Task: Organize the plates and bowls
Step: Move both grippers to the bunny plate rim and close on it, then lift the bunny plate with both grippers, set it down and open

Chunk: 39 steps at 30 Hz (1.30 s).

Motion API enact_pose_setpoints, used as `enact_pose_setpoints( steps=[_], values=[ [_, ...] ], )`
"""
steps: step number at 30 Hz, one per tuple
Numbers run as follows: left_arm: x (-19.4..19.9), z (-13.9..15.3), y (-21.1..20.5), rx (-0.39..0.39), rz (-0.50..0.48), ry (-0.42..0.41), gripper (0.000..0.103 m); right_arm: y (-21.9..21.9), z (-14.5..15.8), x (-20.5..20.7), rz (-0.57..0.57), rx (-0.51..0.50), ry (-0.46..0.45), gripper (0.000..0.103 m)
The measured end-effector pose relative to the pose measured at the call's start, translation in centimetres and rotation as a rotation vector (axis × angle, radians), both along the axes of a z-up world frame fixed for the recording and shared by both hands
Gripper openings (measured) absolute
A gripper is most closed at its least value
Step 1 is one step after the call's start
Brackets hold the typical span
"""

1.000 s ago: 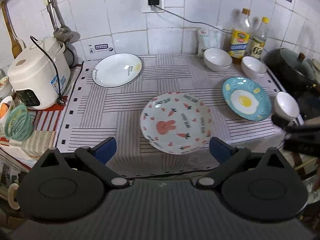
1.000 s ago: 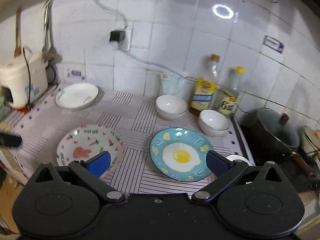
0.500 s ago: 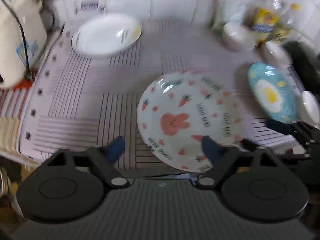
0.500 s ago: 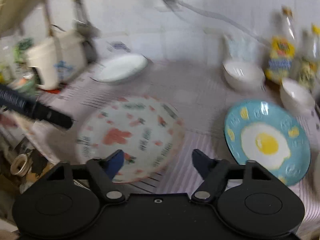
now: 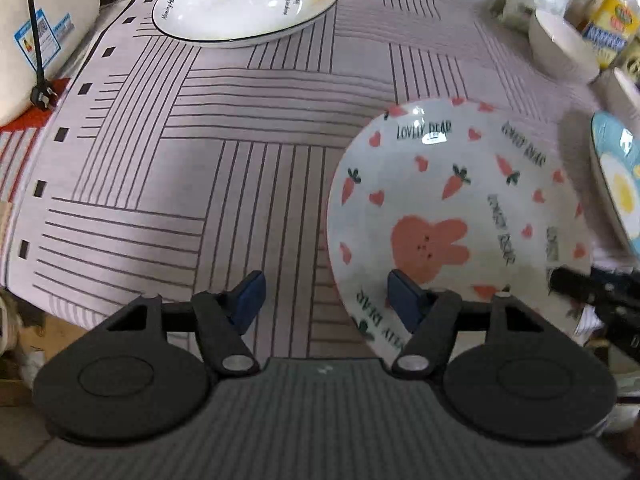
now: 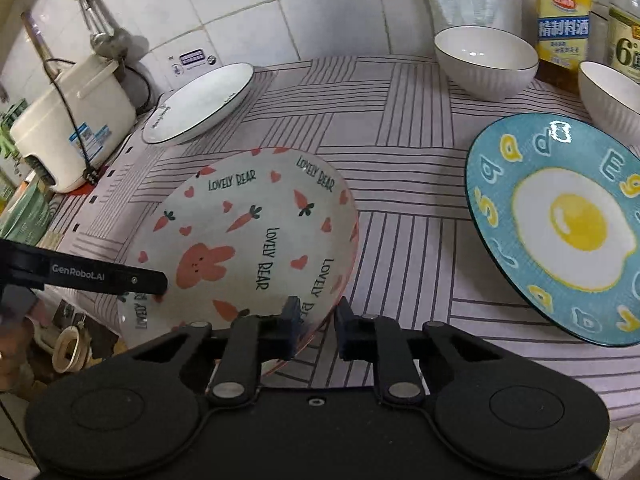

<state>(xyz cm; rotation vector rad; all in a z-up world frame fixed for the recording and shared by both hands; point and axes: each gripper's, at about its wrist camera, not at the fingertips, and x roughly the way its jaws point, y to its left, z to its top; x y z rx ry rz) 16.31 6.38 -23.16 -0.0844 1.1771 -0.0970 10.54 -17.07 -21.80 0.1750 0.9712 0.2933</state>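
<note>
The right gripper [image 6: 316,326] has come down and nearly closed on the near rim of the white bunny-and-carrot plate [image 6: 248,236], at the striped mat's [image 5: 200,160] front edge. The left gripper [image 5: 324,296] has moved close, wide open, holding nothing. Lifting looks next
</note>
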Motion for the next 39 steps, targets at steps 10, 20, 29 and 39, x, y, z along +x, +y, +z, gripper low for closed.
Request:
enact_pose_setpoints(
  steps=[10,20,29,39],
  values=[
    [-0.8,0.3,-0.5,-0.08,-0.009,-0.05,0.026,-1.4,-1.0,0.8,-0.01,0.125,0.06,0.018],
    [0.3,0.1,0.1,-0.135,0.013,0.018,0.027,-2.0,-1.3,3.0,-0.005,0.196,0.19,0.019],
    [2.0,0.4,0.2,-0.153,0.042,0.115,0.036,-0.3,1.2,2.6,0.092,0.097,0.152,0.02],
    [4.9,1.5,0.2,-0.196,-0.038,0.129,0.036,0.5,3.7,2.6,0.086,-0.004,0.095,0.023]
  ],
)
